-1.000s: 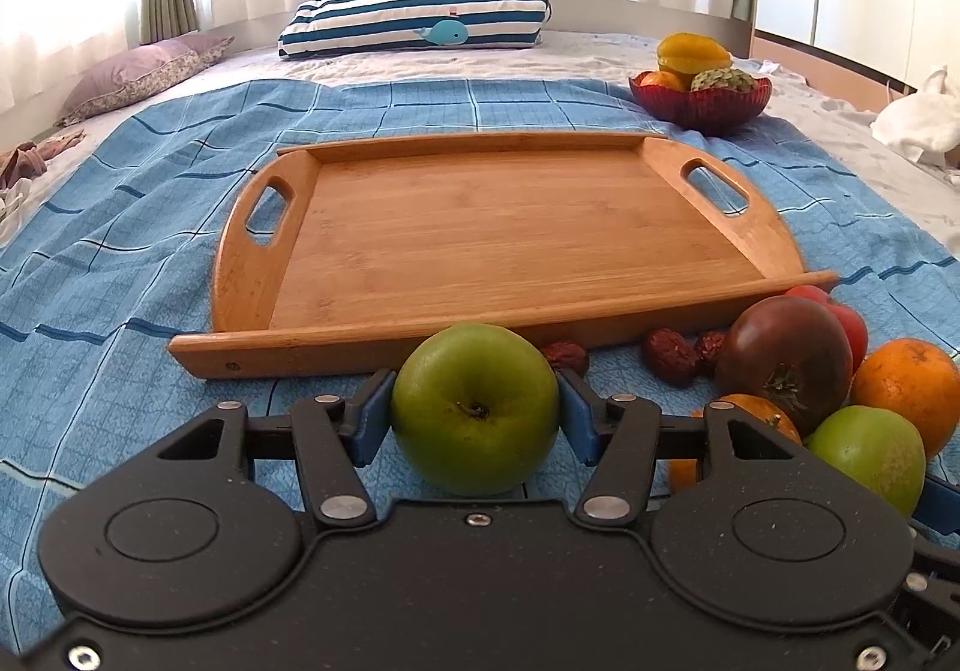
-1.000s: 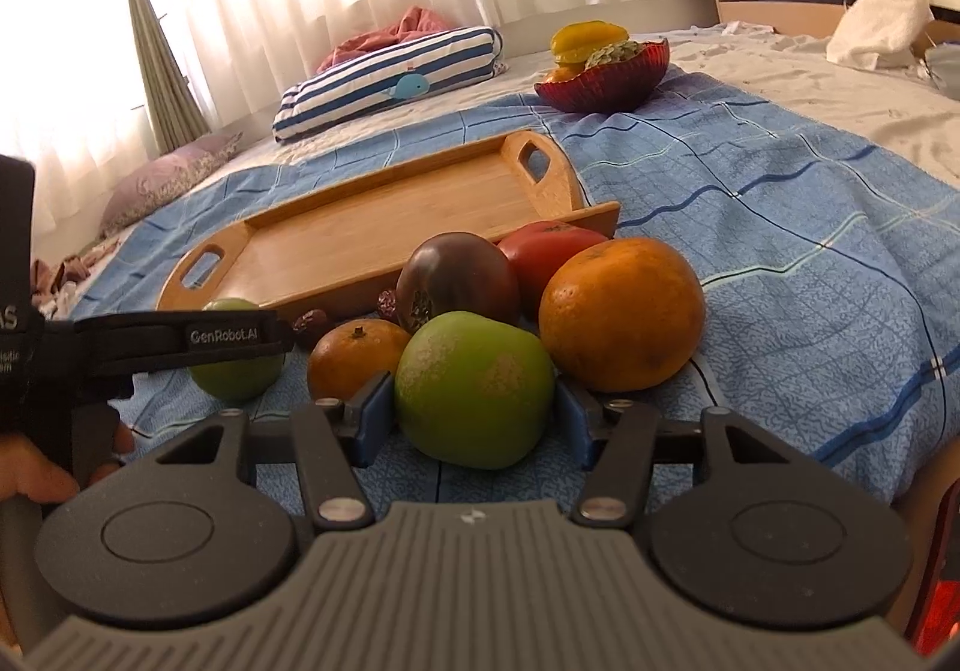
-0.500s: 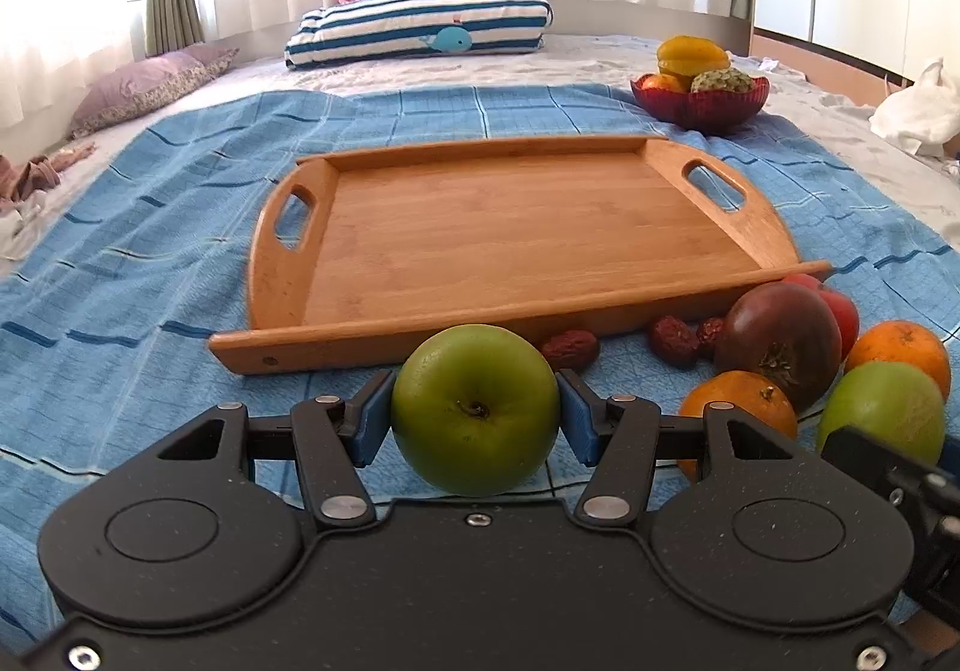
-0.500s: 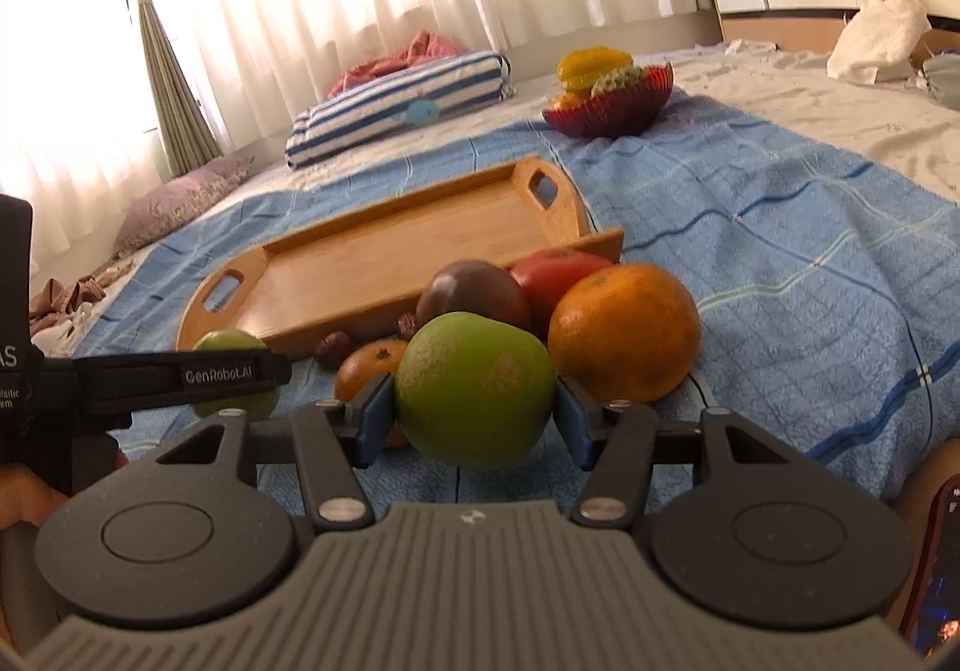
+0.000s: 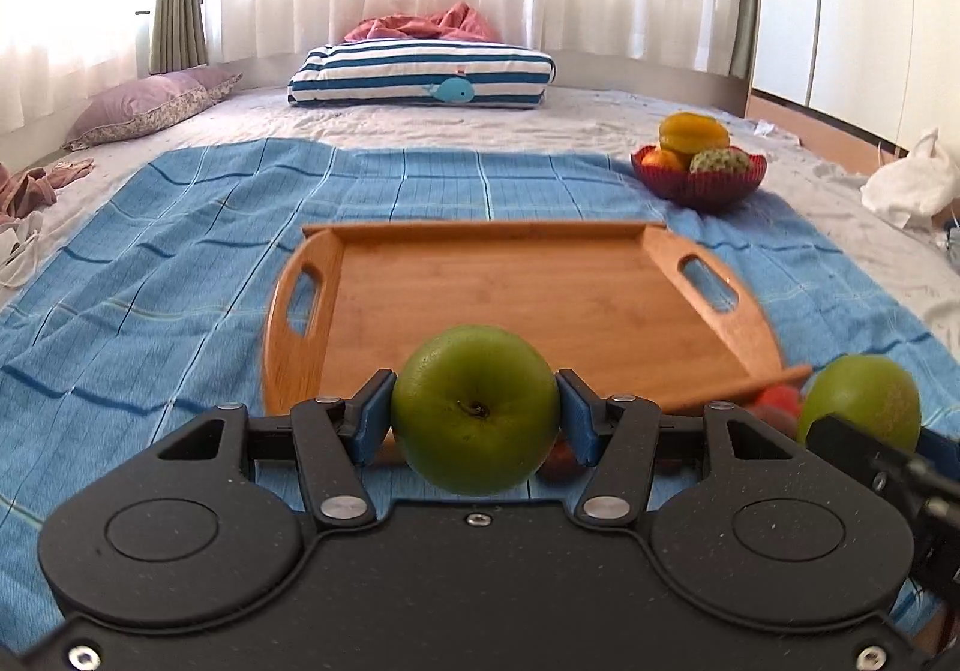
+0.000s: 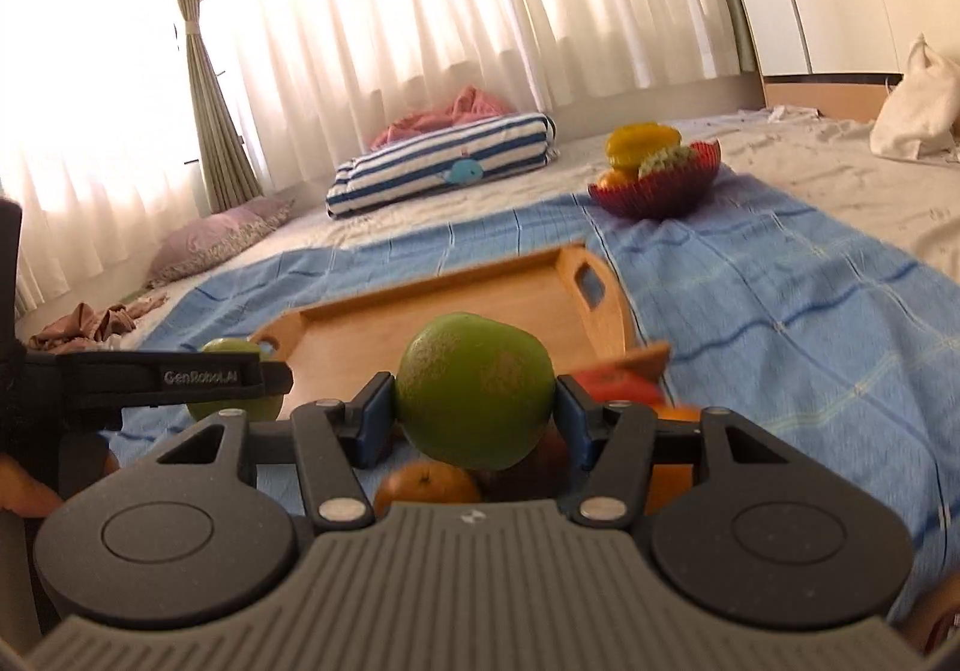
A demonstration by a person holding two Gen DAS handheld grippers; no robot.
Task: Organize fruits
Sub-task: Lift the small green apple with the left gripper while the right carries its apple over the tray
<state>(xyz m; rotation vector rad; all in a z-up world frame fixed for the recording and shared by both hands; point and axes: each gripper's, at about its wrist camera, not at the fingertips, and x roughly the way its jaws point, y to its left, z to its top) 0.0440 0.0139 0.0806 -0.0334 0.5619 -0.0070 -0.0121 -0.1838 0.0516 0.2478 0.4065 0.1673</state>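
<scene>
Both apples lifted – green apple [image 5: 475, 411] clamped in left claw [image 5: 475, 419].

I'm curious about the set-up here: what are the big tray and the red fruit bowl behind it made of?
The tray looks like bamboo or light wood with a smooth, faintly glossy finish: fine straight grain shows along its floor and handle cut-outs. The red bowl seems translucent plastic or glass, since light glows through its scalloped, ribbed wall; which one I cannot tell.
</scene>
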